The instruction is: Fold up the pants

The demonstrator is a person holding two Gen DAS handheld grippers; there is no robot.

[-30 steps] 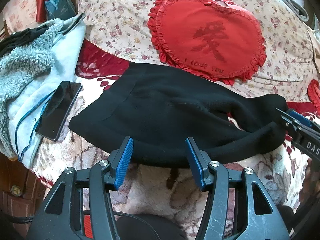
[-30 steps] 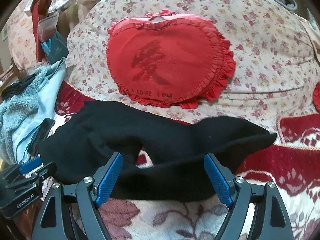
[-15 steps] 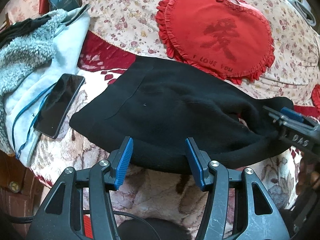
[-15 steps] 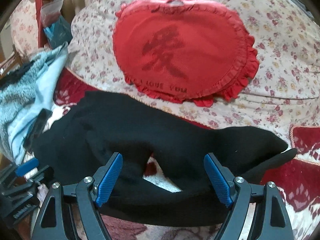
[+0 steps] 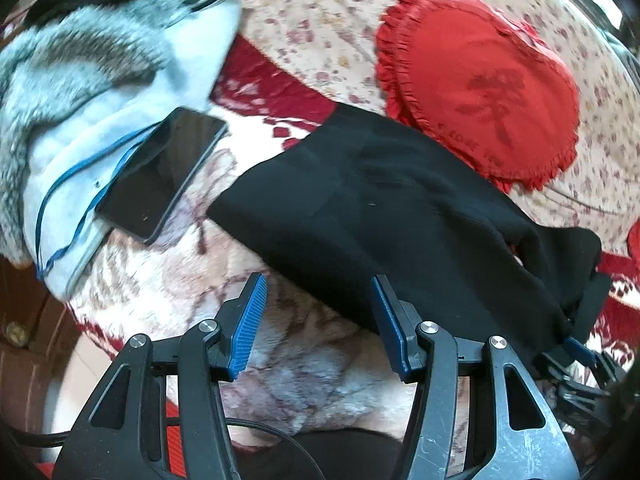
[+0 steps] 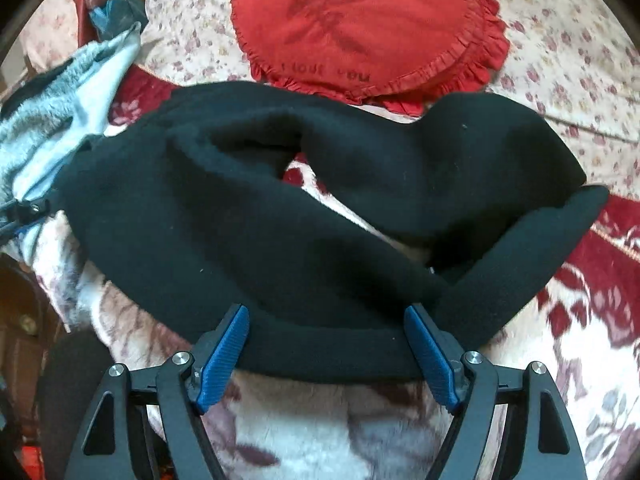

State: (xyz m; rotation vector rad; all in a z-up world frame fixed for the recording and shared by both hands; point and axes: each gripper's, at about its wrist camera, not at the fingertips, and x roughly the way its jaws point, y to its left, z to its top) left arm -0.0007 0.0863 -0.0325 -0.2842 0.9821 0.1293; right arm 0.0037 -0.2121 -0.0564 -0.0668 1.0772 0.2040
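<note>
The black pants [image 5: 384,216] lie folded over on the floral bed blanket, waistband end to the left, legs bunched to the right. My left gripper [image 5: 318,300] is open, its jaws at the near edge of the pants by the waist end. My right gripper [image 6: 326,332] is open, its jaws straddling the thick near hem of the pants [image 6: 280,216], with the fabric edge between the fingers. The right gripper also shows in the left wrist view [image 5: 576,360], under the leg end.
A red heart pillow [image 5: 488,92] lies behind the pants on a floral duvet [image 6: 560,40]. A black phone [image 5: 160,176] rests on a pale blue and grey fleece garment [image 5: 80,92] at left. The bed's edge and dark wood [image 5: 24,320] are at lower left.
Both grippers have moved closer to the pants. The right gripper has come up to the near hem. The left gripper has swung left toward the waist end. Both stay open.
</note>
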